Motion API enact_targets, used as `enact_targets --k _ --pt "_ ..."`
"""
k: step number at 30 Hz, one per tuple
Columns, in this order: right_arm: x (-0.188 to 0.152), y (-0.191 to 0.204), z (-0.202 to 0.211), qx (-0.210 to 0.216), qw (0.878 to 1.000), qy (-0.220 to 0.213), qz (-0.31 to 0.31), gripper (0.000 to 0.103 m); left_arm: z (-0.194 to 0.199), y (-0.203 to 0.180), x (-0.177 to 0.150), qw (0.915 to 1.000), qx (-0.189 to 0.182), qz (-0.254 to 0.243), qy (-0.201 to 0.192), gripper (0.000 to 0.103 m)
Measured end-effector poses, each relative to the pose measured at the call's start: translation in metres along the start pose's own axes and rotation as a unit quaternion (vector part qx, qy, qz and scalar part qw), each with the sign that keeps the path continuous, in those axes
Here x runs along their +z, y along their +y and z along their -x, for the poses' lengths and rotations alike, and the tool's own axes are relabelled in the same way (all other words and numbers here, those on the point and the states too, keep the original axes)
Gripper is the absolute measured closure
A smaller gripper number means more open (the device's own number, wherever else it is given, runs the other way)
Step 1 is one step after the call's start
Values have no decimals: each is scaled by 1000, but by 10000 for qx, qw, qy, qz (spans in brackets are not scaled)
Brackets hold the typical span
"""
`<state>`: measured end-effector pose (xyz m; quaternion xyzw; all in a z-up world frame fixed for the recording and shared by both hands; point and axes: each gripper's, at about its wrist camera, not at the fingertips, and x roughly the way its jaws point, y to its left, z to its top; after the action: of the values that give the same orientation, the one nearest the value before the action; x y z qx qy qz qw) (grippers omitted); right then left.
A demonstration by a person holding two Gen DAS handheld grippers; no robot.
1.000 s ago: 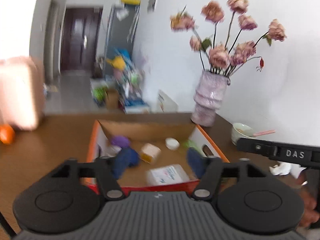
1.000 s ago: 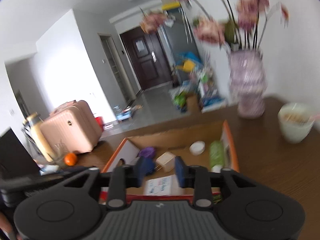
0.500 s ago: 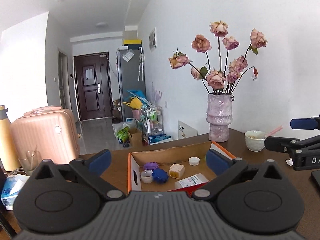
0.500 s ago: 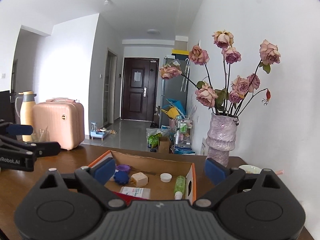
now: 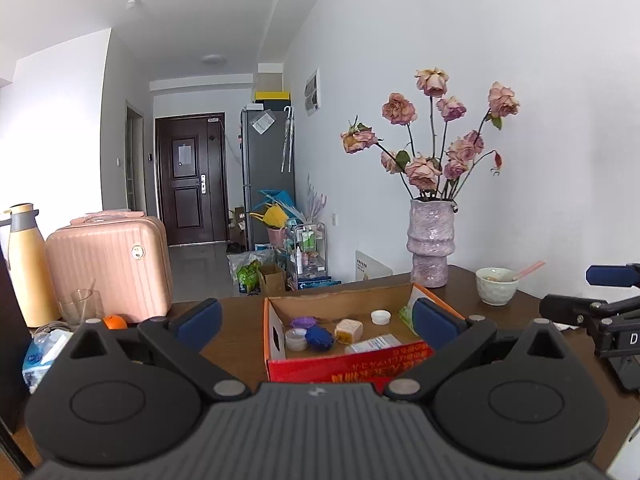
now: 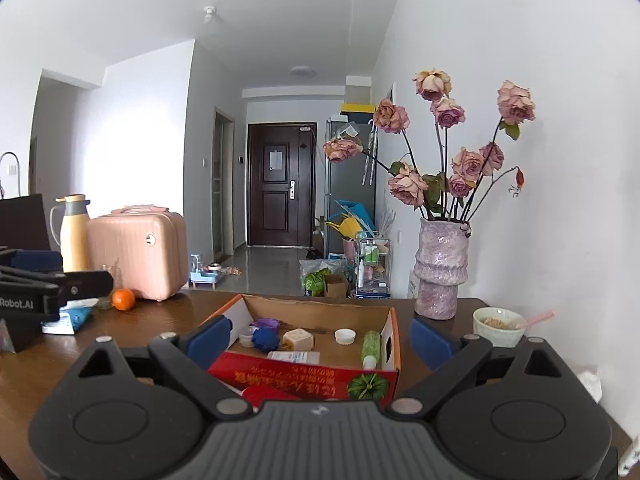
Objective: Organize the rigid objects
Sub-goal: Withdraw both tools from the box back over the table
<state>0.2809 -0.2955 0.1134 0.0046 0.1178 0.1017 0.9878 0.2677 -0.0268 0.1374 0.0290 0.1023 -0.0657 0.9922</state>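
Here both tools were released: the left gripper [image 5: 318,318] and the right gripper [image 6: 320,336] had blue-padded jaws spread wide, nothing between the pads, both short of the box.

The cardboard box [image 6: 390,322] sat on the dark wood-grain table [image 6: 168,320], straight ahead of both grippers. It was open-topped with a glossy red printed front flap, orange outer walls, a plain brown inside and a round hand hole in each end wall.

The rigid objects lay loose on its floor:
- flat white printed packet [image 6: 294,357] nearest the front
- ridged blue cap [image 6: 266,339] and clear round tub [image 5: 296,338] at the left end
- purple scalloped lid [image 6: 265,324] behind them
- beige cube [image 6: 298,339] mid-floor
- small white round cap [image 6: 345,336] further back
- green tube [image 6: 371,346] lying along the right wall

Right of the box was a pale ceramic bowl [image 6: 498,326] with a pink spoon in it. Behind that stood a lumpy mauve vase [image 6: 440,270] of dried roses at the white wall.

Left of the box were an orange [image 6: 123,299], a ribbed pink hard-shell suitcase [image 6: 138,256] and a cream flask [image 6: 74,232].

Far back was a dark panelled door [image 6: 278,196].
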Motion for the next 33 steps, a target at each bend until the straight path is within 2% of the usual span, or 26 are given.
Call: enact_targets --k 9,12,15,20,24,26,29,33 --pt "-34 13 58 110 9999 15 -13 4 62 -6 -26 9999 -71 -57 -95 0" --pt "-44 15 76 177 9998 -14 -26 0 81 -3 -42 10000 -18 35 6 0" --pt "-59 19 90 207 9998 68 -42 0 98 1 -61 9996 -30 51 285 0" --pt "-93 23 113 513 9971 567 -5 0 127 12 -103 9971 137 -10 743 0" --pt "-119 18 124 578 9921 1091 -210 0 133 28 -133 9892 46 158 1454 0" --pt "-129 15 122 568 9893 1322 -259 0 128 34 -140 9850 160 215 1708 0" --pt "-136 14 116 334 9882 1471 -269 0 120 43 -139 9829 293 341 1787 0" --pt "-144 7 106 285 9862 1595 -329 0 107 43 -143 9815 239 336 1869 0"
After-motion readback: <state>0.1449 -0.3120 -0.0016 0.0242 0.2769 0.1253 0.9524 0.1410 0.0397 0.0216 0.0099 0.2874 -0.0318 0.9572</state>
